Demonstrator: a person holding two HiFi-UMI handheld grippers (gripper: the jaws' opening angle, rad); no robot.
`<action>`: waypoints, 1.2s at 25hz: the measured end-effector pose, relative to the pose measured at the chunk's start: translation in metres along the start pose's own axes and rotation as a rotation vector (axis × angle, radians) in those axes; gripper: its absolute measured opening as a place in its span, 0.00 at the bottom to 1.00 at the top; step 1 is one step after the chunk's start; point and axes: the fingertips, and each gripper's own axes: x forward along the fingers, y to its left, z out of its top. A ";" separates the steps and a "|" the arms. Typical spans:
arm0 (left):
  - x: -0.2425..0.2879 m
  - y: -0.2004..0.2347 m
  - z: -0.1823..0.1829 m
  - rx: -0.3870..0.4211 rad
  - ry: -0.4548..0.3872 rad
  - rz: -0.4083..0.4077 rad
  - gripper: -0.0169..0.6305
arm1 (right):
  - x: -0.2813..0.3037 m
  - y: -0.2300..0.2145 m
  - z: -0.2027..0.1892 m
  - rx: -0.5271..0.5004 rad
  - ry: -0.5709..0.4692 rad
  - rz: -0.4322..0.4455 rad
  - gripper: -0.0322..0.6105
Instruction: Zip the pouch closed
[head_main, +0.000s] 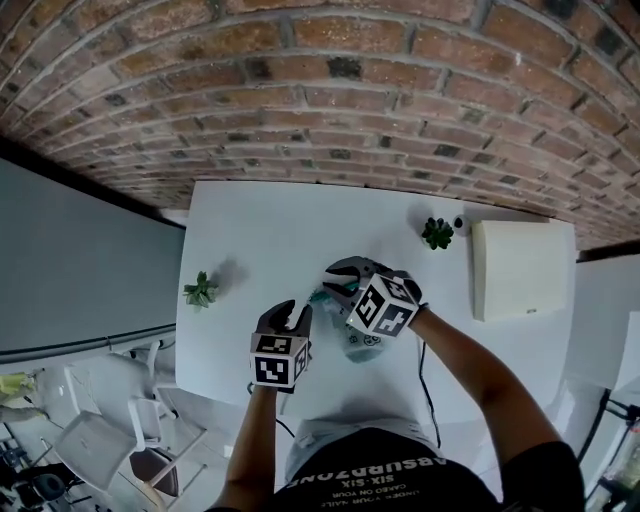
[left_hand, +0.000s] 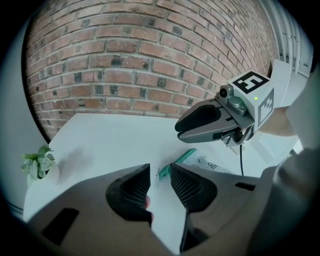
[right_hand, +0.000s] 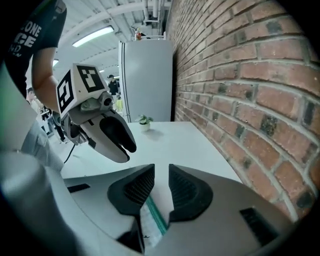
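A clear pouch (head_main: 357, 345) with a green zip edge (head_main: 320, 297) lies on the white table (head_main: 270, 230), partly hidden under my right gripper. My left gripper (head_main: 292, 312) hovers just left of it, open, nothing between its pads. In the left gripper view its jaws (left_hand: 160, 171) stand apart with the pouch's green zip end (left_hand: 176, 161) just beyond the tips. My right gripper (head_main: 335, 280) is over the pouch's far end. In the right gripper view (right_hand: 161, 172) it is open, and the green zip strip (right_hand: 154, 214) shows below the gap, unpinched.
Two small potted plants (head_main: 200, 291) (head_main: 437, 233) stand on the table, and a white box (head_main: 510, 268) lies at the right. A black cable (head_main: 426, 378) runs off the near edge. The brick wall (head_main: 330, 90) backs the table; chairs (head_main: 110, 420) stand lower left.
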 end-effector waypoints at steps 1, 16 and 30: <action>0.003 0.001 -0.002 0.003 0.011 0.000 0.19 | 0.006 0.002 -0.002 -0.017 0.014 0.010 0.17; 0.039 0.004 -0.043 0.069 0.179 -0.041 0.19 | 0.066 0.024 -0.029 -0.214 0.177 0.197 0.17; 0.057 0.007 -0.059 0.209 0.268 -0.014 0.07 | 0.073 0.044 -0.047 -0.484 0.282 0.302 0.18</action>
